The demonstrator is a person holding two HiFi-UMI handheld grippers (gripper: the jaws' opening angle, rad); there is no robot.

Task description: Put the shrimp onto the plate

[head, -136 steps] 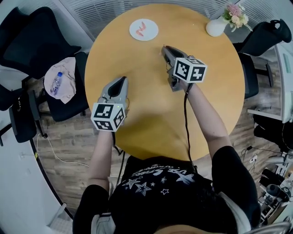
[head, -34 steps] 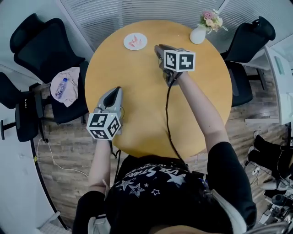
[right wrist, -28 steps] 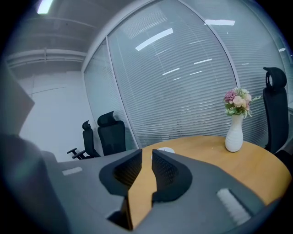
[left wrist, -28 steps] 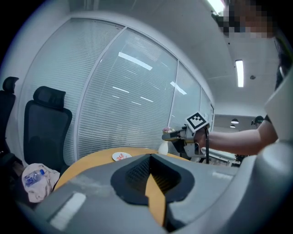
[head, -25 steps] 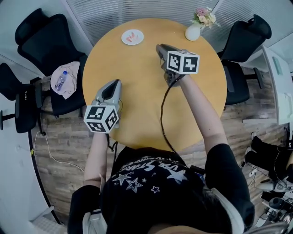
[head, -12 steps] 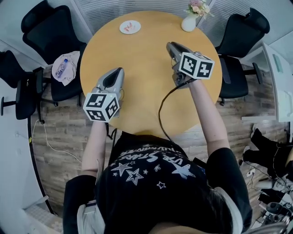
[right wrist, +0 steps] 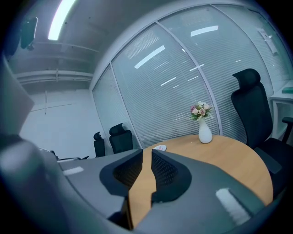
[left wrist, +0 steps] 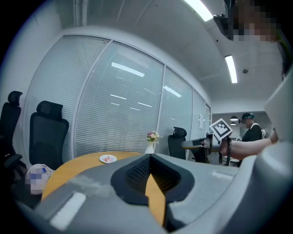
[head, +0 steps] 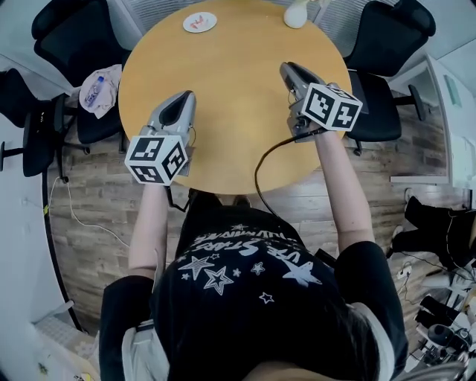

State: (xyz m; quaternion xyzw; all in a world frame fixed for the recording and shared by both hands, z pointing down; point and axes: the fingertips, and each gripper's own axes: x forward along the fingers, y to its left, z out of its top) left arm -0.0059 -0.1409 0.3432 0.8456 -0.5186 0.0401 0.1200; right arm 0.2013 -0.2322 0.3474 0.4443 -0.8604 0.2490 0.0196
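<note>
Since the left gripper (left wrist: 150, 156) shows its two jaws meeting at the tips, with only a wedge of tabletop beyond them, I log it as closed and empty. On the right gripper (right wrist: 146, 152) the jaws are parted by a thin slit. Bare wood shows through it and nothing is held.

Head view: both grippers hover over the round wooden table (head: 230, 130), well apart from each other. The left is at about 8 o'clock from the table's centre and the right at about 3 o'clock.

The shrimp (head: 198, 23) show as small reddish pieces lying on the white plate (head: 210, 18). The plate is at 11 o'clock near the far edge, well apart from both grippers. The pieces are too small to count.

A white vase of flowers (head: 295, 13) stands at 1 o'clock. Black office chairs (head: 67, 30) ring the table. One at 9 o'clock carries a cloth and a plastic bottle (head: 93, 71).

Judgement: the task looks done. The shrimp are on the plate, I see none on the bare wood, and neither gripper is carrying anything. I see no step left.
</note>
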